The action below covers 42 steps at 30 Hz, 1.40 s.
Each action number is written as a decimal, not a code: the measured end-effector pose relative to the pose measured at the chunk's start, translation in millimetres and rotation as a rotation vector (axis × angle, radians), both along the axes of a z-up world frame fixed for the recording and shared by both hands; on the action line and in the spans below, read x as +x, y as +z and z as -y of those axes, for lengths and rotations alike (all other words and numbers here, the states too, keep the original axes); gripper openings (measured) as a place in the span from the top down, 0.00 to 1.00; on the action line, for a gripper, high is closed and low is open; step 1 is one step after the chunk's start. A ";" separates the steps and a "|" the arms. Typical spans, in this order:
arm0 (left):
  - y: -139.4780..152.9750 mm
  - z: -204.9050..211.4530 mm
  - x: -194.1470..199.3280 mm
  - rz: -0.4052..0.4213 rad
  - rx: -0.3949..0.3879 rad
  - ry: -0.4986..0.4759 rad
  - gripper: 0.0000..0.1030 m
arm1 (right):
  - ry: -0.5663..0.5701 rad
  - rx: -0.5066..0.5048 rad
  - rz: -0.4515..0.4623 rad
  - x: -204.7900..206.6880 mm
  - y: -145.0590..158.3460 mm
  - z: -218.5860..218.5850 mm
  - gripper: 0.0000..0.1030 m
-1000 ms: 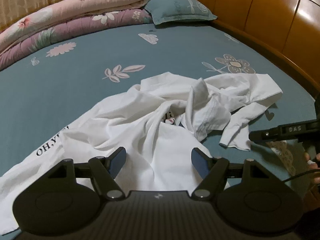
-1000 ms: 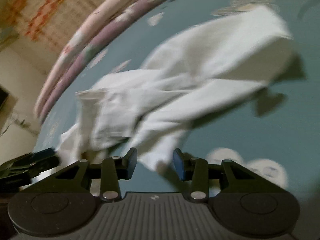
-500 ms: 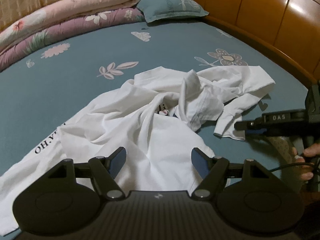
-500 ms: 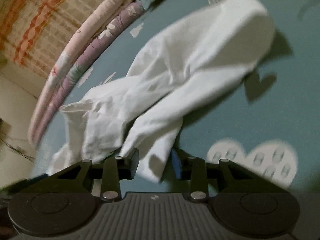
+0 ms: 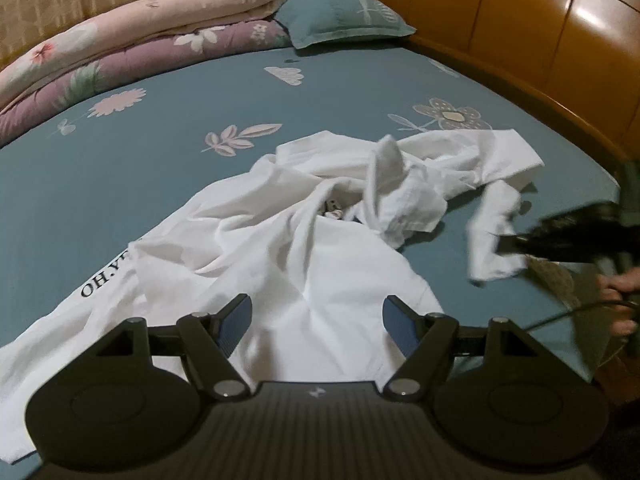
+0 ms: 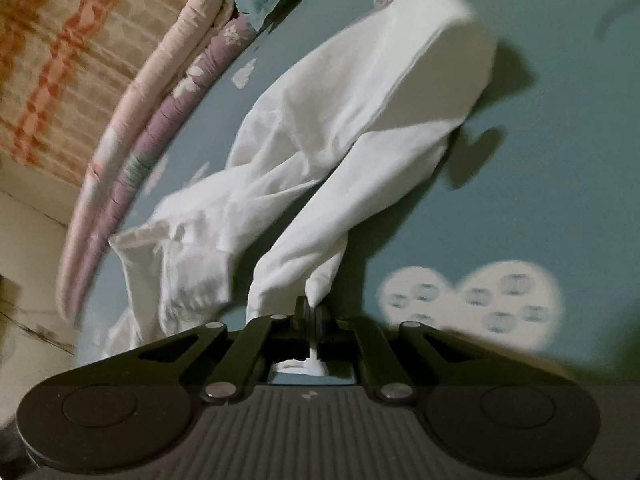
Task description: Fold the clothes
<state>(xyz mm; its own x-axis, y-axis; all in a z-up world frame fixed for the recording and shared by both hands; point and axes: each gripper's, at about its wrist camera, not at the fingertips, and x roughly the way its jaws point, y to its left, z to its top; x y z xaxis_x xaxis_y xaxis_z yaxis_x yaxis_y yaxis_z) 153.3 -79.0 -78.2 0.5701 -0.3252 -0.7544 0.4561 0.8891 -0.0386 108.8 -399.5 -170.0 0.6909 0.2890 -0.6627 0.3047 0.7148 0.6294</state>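
Note:
A crumpled white shirt (image 5: pixel 280 248) with black lettering lies on the blue-green floral bedsheet (image 5: pixel 160 152). My left gripper (image 5: pixel 316 320) is open and hovers just above the shirt's near body. My right gripper (image 6: pixel 310 312) is shut on the end of the shirt's sleeve (image 6: pixel 304 248) and lifts it off the sheet. In the left wrist view the right gripper (image 5: pixel 504 246) is blurred at the right, with the sleeve (image 5: pixel 490 236) hanging from it. The rest of the shirt (image 6: pixel 320 120) trails away to the left.
Folded pink and purple quilts (image 5: pixel 140 52) and a blue-green pillow (image 5: pixel 344 12) lie at the far side of the bed. A wooden headboard (image 5: pixel 540 40) runs along the right. A patterned wall (image 6: pixel 60 60) stands beyond the quilts.
My right gripper has closed on the sleeve end and raised it from the sheet. My left gripper stays open over the shirt, shifted only slightly.

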 end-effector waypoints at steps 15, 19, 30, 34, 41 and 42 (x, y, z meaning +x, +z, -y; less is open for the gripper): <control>3.8 21.2 6.8 0.027 0.005 -0.062 0.29 | -0.087 -0.619 -0.319 -57.2 48.0 130.1 0.94; 4.8 24.7 7.7 0.031 0.015 -0.055 0.29 | -0.053 -0.795 -0.389 -42.8 54.6 166.6 0.94; 4.6 30.6 11.9 0.031 0.028 -0.005 0.29 | -0.074 -1.062 -0.448 11.7 75.6 247.3 0.94; 4.0 30.7 13.8 0.031 0.033 0.009 0.29 | -0.089 -1.026 -0.418 21.5 81.5 251.0 0.90; 7.1 19.6 11.6 0.033 0.043 0.044 0.29 | -0.036 -0.902 -0.308 24.6 94.1 217.0 0.74; 8.1 16.9 10.8 0.033 0.042 0.048 0.29 | -0.010 -0.857 -0.270 22.1 97.1 204.9 0.73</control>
